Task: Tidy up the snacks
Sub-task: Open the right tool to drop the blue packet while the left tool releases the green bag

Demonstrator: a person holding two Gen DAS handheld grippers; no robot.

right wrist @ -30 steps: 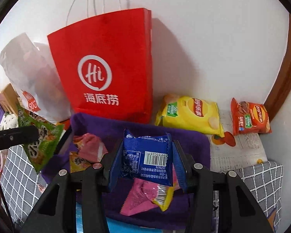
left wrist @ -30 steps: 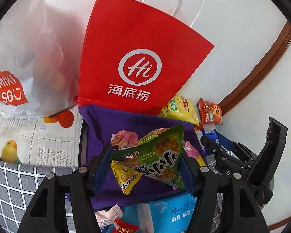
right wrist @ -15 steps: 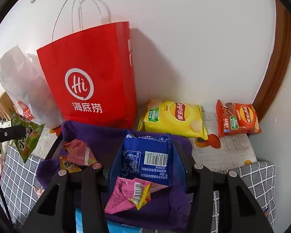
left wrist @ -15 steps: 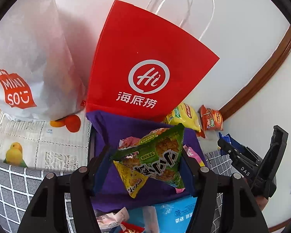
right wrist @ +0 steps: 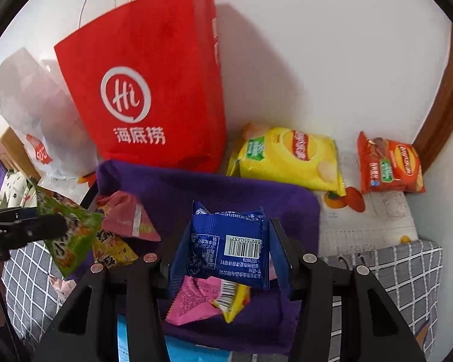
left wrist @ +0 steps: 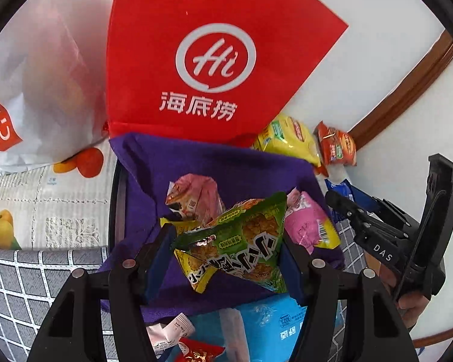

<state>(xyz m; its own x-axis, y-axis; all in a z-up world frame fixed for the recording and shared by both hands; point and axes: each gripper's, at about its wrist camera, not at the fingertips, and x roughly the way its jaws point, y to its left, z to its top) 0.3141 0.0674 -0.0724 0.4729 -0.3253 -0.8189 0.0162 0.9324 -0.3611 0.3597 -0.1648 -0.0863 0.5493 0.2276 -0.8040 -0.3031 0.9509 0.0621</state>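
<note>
The red paper bag (right wrist: 154, 90) stands upright against the white wall (right wrist: 317, 60), the biggest thing before me, its white handles rising behind it. To its left leans a white plastic bag (right wrist: 39, 114) with a red logo. In front of the red bag lies the purple cloth bag (right wrist: 214, 193), spread open under both my tongs, with its far edge touching the red bag's base. A grey checked cloth (right wrist: 407, 271) covers the surface on either side, and a printed sheet with fruit pictures (right wrist: 374, 220) lies between it and the wall.

On that sheet, right of the purple bag, sits a yellow chip bag (right wrist: 290, 157), and just beyond it, near the brown wooden trim (right wrist: 438, 105), a smaller orange chip bag (right wrist: 389, 166). A light blue packet (left wrist: 265, 325) lies at the near edge of the purple bag, below my left tongs.

My left tongs (left wrist: 226, 259) are clamped on a green snack packet (left wrist: 238, 247), held tilted above the purple bag's opening. My right tongs (right wrist: 220, 253) grip a blue snack packet (right wrist: 226, 250), barcode side up, also hanging over the purple bag.

Inside the purple bag lie a pink packet (right wrist: 130, 220) at the left, a small yellow packet (right wrist: 111, 250) touching it, and a pink-and-yellow packet (right wrist: 205, 301) directly under the blue one. A small white sachet (left wrist: 169, 331) and a red wrapper (left wrist: 199, 353) lie by the light blue packet.
</note>
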